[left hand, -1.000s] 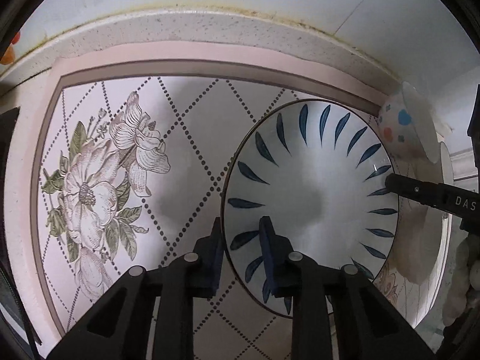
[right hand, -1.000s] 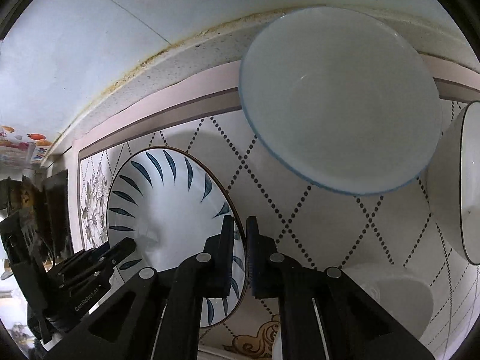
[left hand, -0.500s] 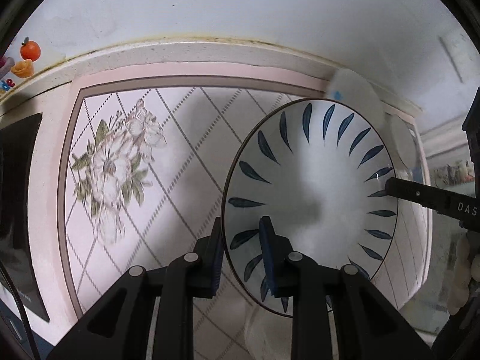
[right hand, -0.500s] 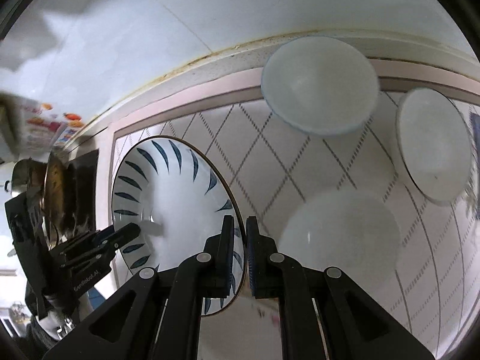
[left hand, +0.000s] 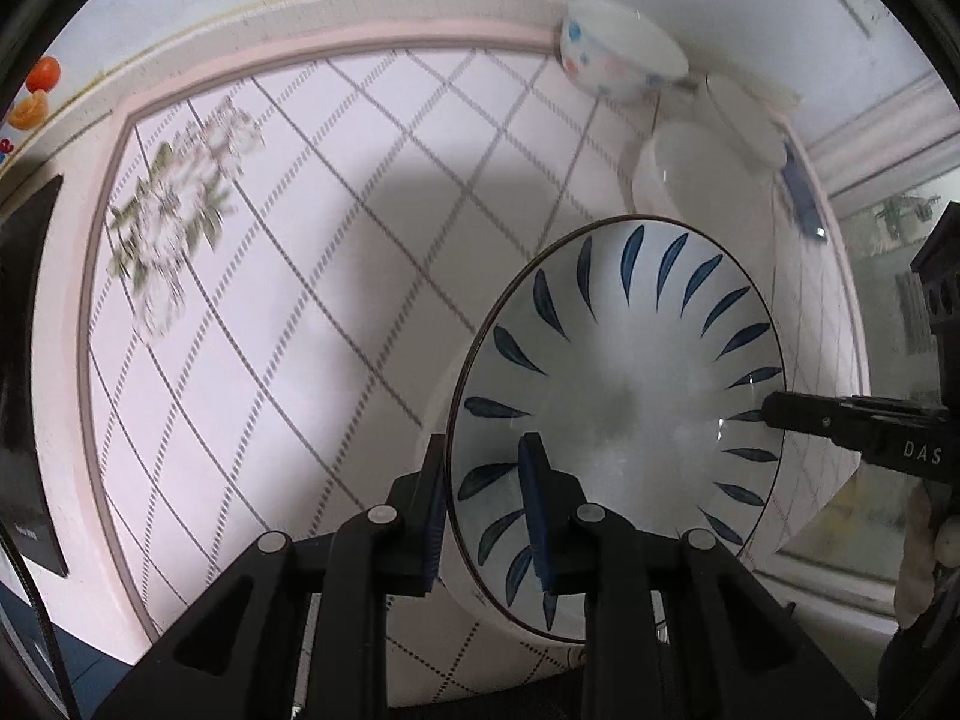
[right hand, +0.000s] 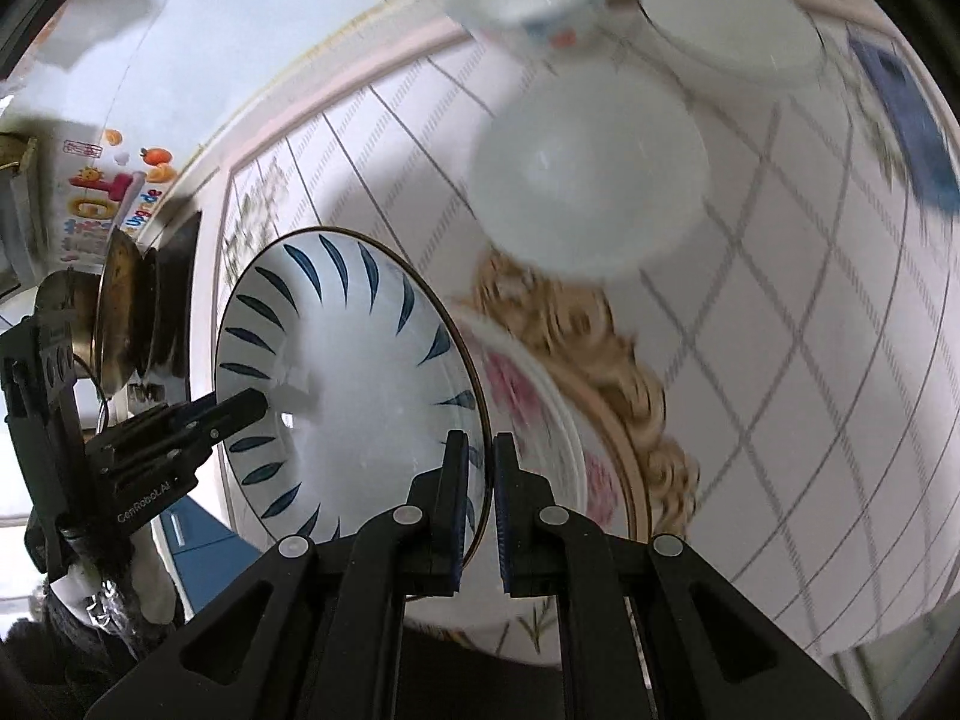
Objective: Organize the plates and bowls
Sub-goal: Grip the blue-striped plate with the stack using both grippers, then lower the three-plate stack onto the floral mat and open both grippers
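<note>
Blue-leaf plate (left hand: 618, 414) held off the counter between both grippers, tilted, its patterned face toward both cameras. Left gripper (left hand: 483, 504) clamps the plate's near rim, one pad behind the rim, the other on the patterned face. Right gripper (right hand: 478, 501) pinches the opposite rim, jaws nearly closed with only the thin edge between them. In the left wrist view the right gripper's fingertips reach the plate from the right edge of frame; in the right wrist view the left gripper comes in from the lower left. Below: tablecloth (left hand: 312, 276) with a diamond grid, a pink border and a blurred flower print (left hand: 180, 204). At the far edge, near the wall, a spotted bowl (left hand: 618, 63) with blue and red dots, a plain white bowl (right hand: 591, 174) just beside it, and another white dish (right hand: 729, 18) close behind. In the right wrist view a plate with a pink floral print (right hand: 540, 420) lies directly under the held plate, beside a gold scroll ornament (right hand: 600, 360) on the cloth. Brass-coloured pot lid (right hand: 117, 312) at far left. Background blurred in both views.
</note>
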`<state>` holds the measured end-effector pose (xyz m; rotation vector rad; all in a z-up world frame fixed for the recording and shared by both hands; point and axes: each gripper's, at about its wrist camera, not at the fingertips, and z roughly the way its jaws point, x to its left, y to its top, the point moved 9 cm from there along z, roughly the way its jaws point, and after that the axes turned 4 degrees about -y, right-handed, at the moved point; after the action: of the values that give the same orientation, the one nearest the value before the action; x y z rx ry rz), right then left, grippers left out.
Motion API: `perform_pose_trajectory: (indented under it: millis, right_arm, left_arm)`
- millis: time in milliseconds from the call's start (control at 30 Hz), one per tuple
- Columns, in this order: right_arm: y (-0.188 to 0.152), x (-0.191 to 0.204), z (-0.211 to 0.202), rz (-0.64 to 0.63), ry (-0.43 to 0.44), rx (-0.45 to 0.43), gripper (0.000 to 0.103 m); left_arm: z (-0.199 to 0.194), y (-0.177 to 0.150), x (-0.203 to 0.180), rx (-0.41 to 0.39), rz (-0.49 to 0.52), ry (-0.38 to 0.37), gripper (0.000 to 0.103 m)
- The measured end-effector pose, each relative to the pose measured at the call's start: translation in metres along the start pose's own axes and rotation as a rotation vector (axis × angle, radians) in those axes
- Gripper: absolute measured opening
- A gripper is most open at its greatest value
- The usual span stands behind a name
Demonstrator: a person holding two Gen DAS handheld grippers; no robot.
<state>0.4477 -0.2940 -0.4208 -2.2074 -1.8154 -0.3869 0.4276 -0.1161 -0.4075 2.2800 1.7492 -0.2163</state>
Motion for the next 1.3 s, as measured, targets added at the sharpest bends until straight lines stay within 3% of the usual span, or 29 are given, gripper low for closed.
perform_pose_trajectory:
  millis: [233,567,933,1300]
  right_arm:
    - [-0.033,-0.022,0.026,0.046,0.022,0.03,0.009]
    - [-0.038,-0.023,0.043,0.03,0.022,0.027,0.009]
    - [-0.037,-0.021,0.038,0.006,0.008,0.017,0.01]
    - [-0.039,-0.022,0.024,-0.015,0.011,0.011,0.012]
  left_arm:
    - [0.023,-0.015,-0.005,0.037,0.01,0.031,0.02]
    - [0.039,-0.014,-0.005,0.043,-0.001,0.078,0.021]
    - [0.042,-0.013,-0.004,0.026,-0.037,0.073,0.021]
    - [0.031,-0.026,0.003,-0.005,-0.097,0.116,0.021]
